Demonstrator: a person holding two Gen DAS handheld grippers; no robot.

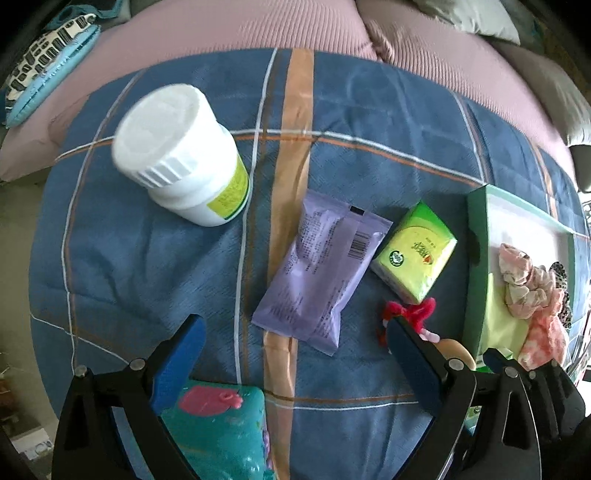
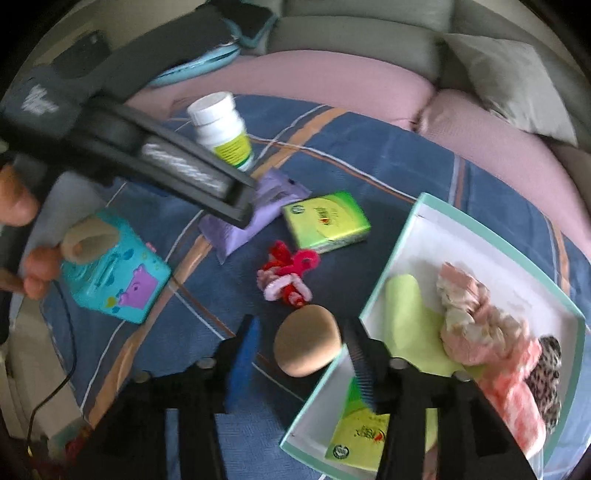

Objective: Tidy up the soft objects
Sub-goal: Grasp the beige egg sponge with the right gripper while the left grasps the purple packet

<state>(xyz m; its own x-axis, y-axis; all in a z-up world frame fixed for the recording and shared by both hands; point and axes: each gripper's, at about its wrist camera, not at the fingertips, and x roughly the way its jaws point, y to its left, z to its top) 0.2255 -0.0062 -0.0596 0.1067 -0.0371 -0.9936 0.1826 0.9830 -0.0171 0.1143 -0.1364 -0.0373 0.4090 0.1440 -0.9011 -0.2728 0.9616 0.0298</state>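
Observation:
On the blue plaid blanket (image 1: pixel 155 266) lie a purple wipes pack (image 1: pixel 321 266), a green tissue pack (image 1: pixel 415 251), a red and pink scrunchie (image 2: pixel 286 273) and a tan sponge (image 2: pixel 306 339). My left gripper (image 1: pixel 295 354) is open and empty, just short of the purple pack. My right gripper (image 2: pixel 299 343) is open around the tan sponge, beside the green-rimmed box (image 2: pixel 417 214). The box holds pink cloths (image 2: pixel 476 325), a leopard scrunchie (image 2: pixel 546 376), a lime cloth (image 2: pixel 410 314) and a green tissue pack (image 2: pixel 354 439).
A white pill bottle (image 1: pixel 181 155) stands at the back left of the blanket. A teal tissue box (image 2: pixel 118 273) sits at the left. Pink sofa cushions (image 1: pixel 240 29) and grey pillows (image 2: pixel 509 81) lie behind. The left gripper's body (image 2: pixel 166 158) crosses the right wrist view.

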